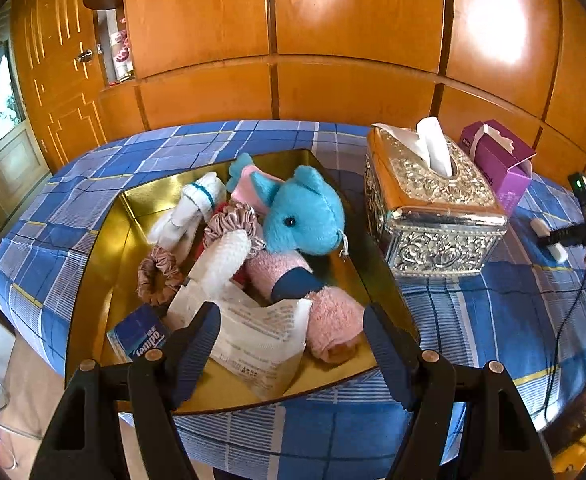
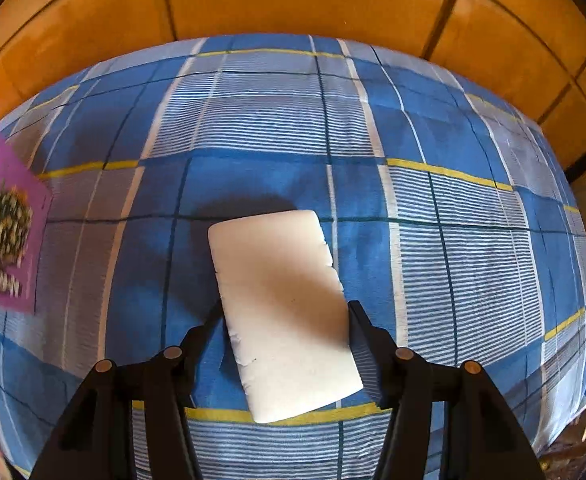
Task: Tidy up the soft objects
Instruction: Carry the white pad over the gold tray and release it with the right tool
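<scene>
Right wrist view: right gripper (image 2: 285,316) points steeply down over the blue checked bedspread (image 2: 473,240), jaws straddling a white sponge block (image 2: 281,300) that lies flat on the cloth, well in from the bed's edges. Right pad sits at the block's right edge; left pad looks at or just off the left edge. Whether the pads press yet, cannot tell — block shows no squeeze

Judgement: step in hand is taking up the sponge for the gold tray (image 1: 93,300). To do it well: centre the jaws across the short sides, close until the foam just gives, lift straight so the cloth is not dragged

Left wrist view: left gripper (image 1: 293,332) open and empty, hovering over the tray's near edge. Tray holds a blue plush toy (image 1: 305,212), pink towel roll (image 1: 333,328), white rolled socks (image 1: 197,204), scrunchies (image 1: 159,276) and a paper packet (image 1: 253,332), leaving little free floor. Silver tissue box (image 1: 429,204) and purple carton (image 1: 501,160) stand beside the tray toward the far edge

Only the left view shows the tray and its crowding; only the right shows the sponge's outline and jaw alignment, with the purple carton at its left margin
</scene>
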### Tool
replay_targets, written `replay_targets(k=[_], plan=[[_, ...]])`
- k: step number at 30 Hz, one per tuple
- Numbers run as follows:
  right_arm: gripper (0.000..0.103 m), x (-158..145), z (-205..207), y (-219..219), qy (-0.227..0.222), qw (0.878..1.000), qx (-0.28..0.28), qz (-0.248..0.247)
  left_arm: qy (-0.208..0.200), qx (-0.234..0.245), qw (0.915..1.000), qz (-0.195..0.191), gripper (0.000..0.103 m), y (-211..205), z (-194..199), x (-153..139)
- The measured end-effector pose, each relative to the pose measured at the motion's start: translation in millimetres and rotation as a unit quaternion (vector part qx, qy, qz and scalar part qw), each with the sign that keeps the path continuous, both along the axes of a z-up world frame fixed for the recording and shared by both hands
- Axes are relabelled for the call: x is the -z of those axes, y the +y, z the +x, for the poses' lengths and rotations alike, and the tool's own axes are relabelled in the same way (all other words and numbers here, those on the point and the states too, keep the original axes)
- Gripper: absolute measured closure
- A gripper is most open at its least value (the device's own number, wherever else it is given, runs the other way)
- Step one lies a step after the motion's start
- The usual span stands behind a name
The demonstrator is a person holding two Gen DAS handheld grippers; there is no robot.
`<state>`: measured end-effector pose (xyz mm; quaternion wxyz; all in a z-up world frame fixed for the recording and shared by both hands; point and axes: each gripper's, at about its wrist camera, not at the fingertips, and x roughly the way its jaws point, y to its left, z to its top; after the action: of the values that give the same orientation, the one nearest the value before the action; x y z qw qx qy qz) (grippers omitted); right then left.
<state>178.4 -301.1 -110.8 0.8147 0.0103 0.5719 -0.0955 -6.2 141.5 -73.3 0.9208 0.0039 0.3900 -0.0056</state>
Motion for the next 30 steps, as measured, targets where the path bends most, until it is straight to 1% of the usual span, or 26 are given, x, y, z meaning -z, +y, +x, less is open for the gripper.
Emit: replay_targets(k=[3, 7, 8, 10, 11, 12, 15, 17, 19, 20, 21, 24, 26, 27, 28, 30], plan=[[0.045, -32, 21, 9, -0.024, 1.000, -0.007, -0.001, 0.000, -0.005, 1.0000, -0.005, 0.029, 8, -2, 1], [0.045, -98, 41, 46, -0.087, 0.995, -0.046, 0.010, -0.002, -0.027, 0.9995, -0.013, 0.028, 25, -4, 1], [0.045, -114, 45, 60, -0.103, 0.993, -0.059, 0.013, -0.001, -0.034, 0.9993, -0.015, 0.028, 30, -4, 2], [0.045, -142, 51, 92, -0.131, 0.987, -0.092, 0.033, -0.002, -0.048, 0.9986, -0.021, 0.028, 39, -5, 2], [0.045, -151, 53, 106, -0.139, 0.984, -0.107, 0.043, -0.004, -0.056, 0.9982, -0.022, 0.027, 43, -5, 1], [0.045, -162, 55, 129, -0.148, 0.979, -0.129, 0.053, -0.007, -0.065, 0.9975, -0.025, 0.025, 48, -6, 0], [0.044, -180, 55, 187, -0.166, 0.965, -0.188, 0.078, -0.021, -0.093, 0.9949, -0.032, 0.020, 64, -11, -5], [0.044, -182, 52, 232, -0.164, 0.953, -0.233, 0.107, -0.030, -0.114, 0.9926, -0.032, 0.018, 76, -14, -8], [0.044, -175, 44, 279, -0.150, 0.937, -0.285, 0.135, -0.033, -0.132, 0.9901, -0.035, 0.018, 88, -16, -8], [0.044, -170, 39, 298, -0.142, 0.931, -0.304, 0.143, -0.035, -0.144, 0.9883, -0.037, 0.018, 95, -17, -8], [0.044, -160, 30, 327, -0.126, 0.922, -0.332, 0.153, -0.037, -0.153, 0.9868, -0.039, 0.018, 101, -18, -8], [0.044, -127, 6, 385, -0.092, 0.902, -0.391, 0.160, -0.044, -0.182, 0.9816, -0.040, 0.018, 116, -20, -8], [0.044, -108, -3, 412, -0.080, 0.895, -0.409, 0.158, -0.045, -0.195, 0.9790, -0.041, 0.017, 125, -20, -7], [0.044, -95, -5, 427, -0.070, 0.893, -0.411, 0.166, -0.044, -0.200, 0.9780, -0.042, 0.017, 129, -20, -7], [0.044, -86, -6, 438, -0.064, 0.892, -0.413, 0.172, -0.042, -0.204, 0.9771, -0.045, 0.017, 132, -20, -5], [0.044, -71, -11, 459, -0.065, 0.893, -0.417, 0.159, -0.040, -0.208, 0.9761, -0.049, 0.017, 136, -20, -4]])
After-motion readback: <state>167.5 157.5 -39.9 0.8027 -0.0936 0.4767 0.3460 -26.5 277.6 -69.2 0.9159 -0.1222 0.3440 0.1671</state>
